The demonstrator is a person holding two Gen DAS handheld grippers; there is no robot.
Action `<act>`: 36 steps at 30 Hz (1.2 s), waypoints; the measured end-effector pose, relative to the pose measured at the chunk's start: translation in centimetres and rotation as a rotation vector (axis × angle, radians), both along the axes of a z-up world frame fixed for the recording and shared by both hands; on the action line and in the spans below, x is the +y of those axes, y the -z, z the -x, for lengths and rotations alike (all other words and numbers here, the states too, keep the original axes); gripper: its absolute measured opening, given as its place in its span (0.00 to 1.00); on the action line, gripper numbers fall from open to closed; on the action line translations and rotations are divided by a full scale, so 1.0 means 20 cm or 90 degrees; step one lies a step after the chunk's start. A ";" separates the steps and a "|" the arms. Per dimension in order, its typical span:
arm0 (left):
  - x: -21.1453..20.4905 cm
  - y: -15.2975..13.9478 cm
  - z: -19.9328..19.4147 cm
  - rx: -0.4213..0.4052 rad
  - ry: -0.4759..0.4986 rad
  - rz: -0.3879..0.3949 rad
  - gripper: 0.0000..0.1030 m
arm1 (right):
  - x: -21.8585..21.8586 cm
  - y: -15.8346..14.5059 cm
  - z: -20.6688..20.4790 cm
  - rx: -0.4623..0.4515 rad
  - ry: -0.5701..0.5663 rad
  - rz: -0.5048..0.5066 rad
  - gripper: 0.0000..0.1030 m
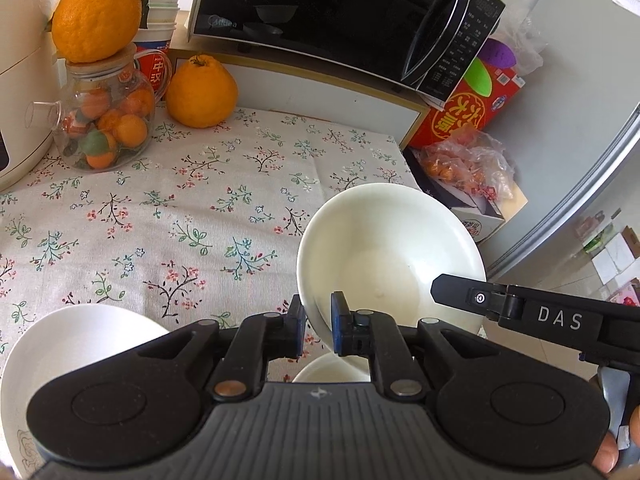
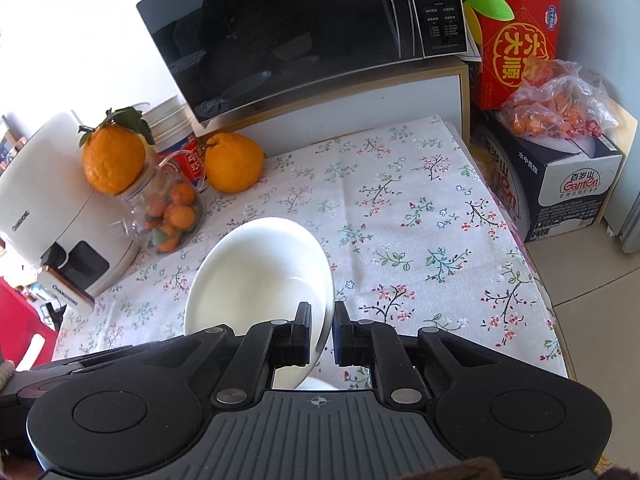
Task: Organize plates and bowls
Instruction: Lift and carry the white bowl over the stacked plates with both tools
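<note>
The left claw [image 1: 318, 330] is nearly closed, its blue-faced pads pinching the near rim of a white bowl [image 1: 390, 252]: one pad sits outside the wall, the other inside. That bowl is plain, glossy and empty, tilted up off the desk [image 1: 168, 208] with its open side toward the camera. Just under it, between the fingers, shows the top of another white dish [image 1: 332, 368], and at the lower left of the same view a white plate [image 1: 76, 340] with a faint pattern near its edge lies on the cloth. From the right edge a black finger marked DAS reaches to the tilted bowl's far rim.

The right claw [image 2: 322, 334] is likewise narrow and holds a white bowl [image 2: 260, 276] by its rim, the wall passing between the two pads; this bowl is also tilted and empty, with a white edge visible below it.

The desk is covered with a pale cloth printed with small flowering twigs. At its left stand a white appliance [image 2: 52, 204] and a glass jar [image 2: 168, 216] of small oranges with a large orange fruit [image 2: 114, 158] on its lid; a second large orange fruit [image 2: 233, 168] sits beside it. Behind is a black microwave [image 2: 304, 28] on a pale cabinet. To the right are a red carton [image 2: 516, 40], a bag of oranges [image 2: 556, 100] and a dark water box [image 2: 560, 192].
</note>
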State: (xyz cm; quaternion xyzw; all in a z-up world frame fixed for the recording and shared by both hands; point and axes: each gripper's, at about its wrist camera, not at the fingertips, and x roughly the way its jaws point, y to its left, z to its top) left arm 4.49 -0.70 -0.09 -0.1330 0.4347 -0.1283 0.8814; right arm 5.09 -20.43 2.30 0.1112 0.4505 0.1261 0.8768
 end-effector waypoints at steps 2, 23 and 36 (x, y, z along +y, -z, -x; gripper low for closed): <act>0.00 0.01 0.03 0.009 0.009 0.000 0.12 | 0.00 0.01 0.02 0.005 -0.017 0.010 0.12; -0.04 0.07 0.20 0.047 0.056 -0.046 0.19 | 0.08 0.05 0.23 0.006 -0.097 0.095 0.14; -0.05 0.11 0.25 0.066 0.069 -0.069 0.24 | 0.11 0.13 0.27 0.036 -0.138 0.112 0.16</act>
